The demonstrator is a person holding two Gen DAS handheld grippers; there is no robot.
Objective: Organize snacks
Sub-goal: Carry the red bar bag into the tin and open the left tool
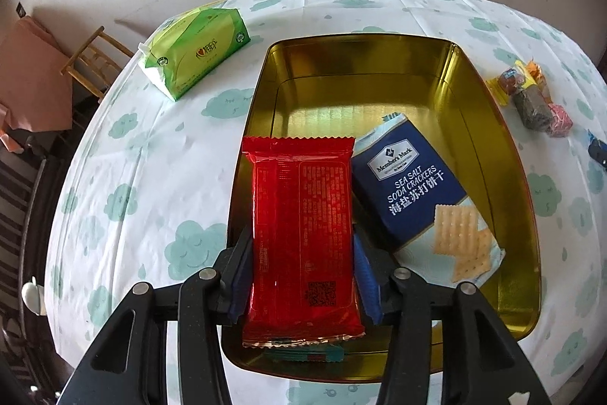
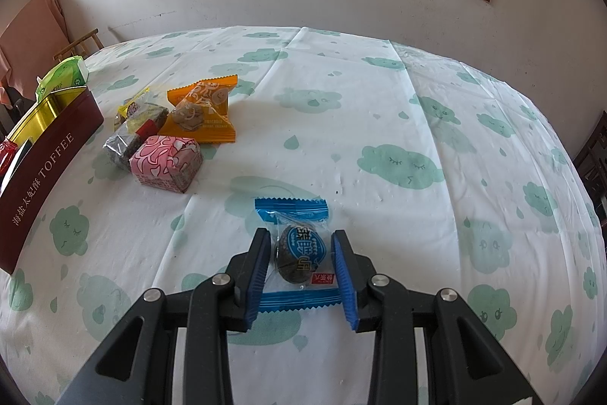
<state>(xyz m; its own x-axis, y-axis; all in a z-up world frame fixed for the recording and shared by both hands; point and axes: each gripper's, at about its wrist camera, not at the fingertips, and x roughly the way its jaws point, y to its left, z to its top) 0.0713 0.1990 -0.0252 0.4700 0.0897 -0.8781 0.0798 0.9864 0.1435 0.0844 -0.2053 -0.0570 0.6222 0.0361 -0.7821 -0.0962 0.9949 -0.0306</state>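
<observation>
The left tool [image 1: 303, 276] is closed on a red foil snack packet [image 1: 301, 234], its blue pads pressed against the packet's two long edges, and it holds the packet over the near left part of an open gold-lined tin [image 1: 489, 124]. Just to the right of that tool, inside the tin, a blue sea salt soda cracker pack [image 1: 413, 188] lies tilted on the tin floor, its left edge right beside the red packet. Ahead and to the left of the tool, a green tissue pack [image 1: 197, 52] sits on the cloud-print cloth of the bench [image 1: 132, 177]. The right tool [image 2: 301, 272] is partly open, its fingers straddling a blue-ended wrapped dark candy [image 2: 297, 253] that lies on the bench; whether the pads touch the wrapper cannot be told. Ahead and to the left of this tool lie a pink patterned wrapped block [image 2: 167, 164], an orange snack packet [image 2: 203, 111] and two dark wrapped snacks [image 2: 131, 131] clustered together, near the maroon outer wall of the tin.
</observation>
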